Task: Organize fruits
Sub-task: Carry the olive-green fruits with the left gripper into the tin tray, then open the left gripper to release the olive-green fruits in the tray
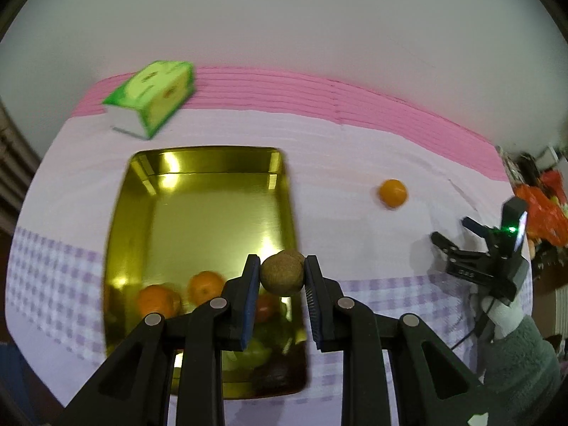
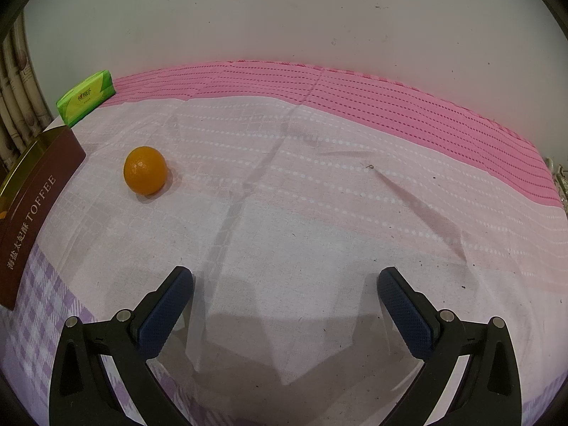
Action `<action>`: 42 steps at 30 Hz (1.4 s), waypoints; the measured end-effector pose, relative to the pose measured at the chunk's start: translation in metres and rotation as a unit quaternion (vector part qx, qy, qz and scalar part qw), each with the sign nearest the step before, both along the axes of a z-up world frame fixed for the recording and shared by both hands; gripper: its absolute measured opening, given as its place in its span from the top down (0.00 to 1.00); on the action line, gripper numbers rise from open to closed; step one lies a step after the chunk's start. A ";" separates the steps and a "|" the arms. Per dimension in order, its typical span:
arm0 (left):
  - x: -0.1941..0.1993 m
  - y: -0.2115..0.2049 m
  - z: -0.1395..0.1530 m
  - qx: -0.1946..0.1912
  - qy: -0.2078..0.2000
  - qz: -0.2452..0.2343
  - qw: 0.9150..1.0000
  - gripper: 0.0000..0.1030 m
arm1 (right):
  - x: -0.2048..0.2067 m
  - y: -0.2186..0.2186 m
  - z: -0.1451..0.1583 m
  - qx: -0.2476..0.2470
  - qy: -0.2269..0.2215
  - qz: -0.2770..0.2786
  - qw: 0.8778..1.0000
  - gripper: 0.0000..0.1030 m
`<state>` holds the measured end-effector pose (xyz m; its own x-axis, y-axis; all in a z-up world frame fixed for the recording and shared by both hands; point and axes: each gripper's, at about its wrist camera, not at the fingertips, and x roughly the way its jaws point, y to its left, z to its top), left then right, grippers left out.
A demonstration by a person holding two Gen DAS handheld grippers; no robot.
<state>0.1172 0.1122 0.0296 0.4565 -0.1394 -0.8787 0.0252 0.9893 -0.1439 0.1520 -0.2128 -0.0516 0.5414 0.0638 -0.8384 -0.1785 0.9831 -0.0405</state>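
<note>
A brown kiwi point(image 1: 283, 274) is being clamped between the closed-in jaws of the left gripper point(image 1: 282, 285) above the gold tin tray point(image 1: 202, 213), where tangerines point(image 1: 205, 287) are lying. The right gripper point(image 2: 285, 294) is being held with jaws wide apart. Farther off, a loose orange point(image 2: 145, 170) is resting on the tablecloth point(image 2: 319, 184), beside the tray.

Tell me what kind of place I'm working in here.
Probably a home, on a table against a plain wall: a pink and purple-checked tablecloth, a gold toffee tin used for fruit, a green tissue pack.
</note>
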 end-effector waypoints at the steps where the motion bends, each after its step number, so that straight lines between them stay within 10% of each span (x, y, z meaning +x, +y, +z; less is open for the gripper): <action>1: -0.002 0.007 0.000 0.002 0.001 0.007 1.000 0.79 | 0.000 0.000 0.000 0.000 0.000 0.000 1.000 0.00; 42: -0.035 0.048 -0.065 0.041 0.061 0.049 0.996 0.78 | 0.002 0.001 0.001 0.000 0.001 0.000 1.000 0.00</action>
<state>0.0821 0.1604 -0.0355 0.3541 -0.0242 -0.9349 -0.0857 0.9946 -0.0581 0.1541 -0.2122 -0.0506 0.5404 0.0637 -0.8390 -0.1789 0.9830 -0.0406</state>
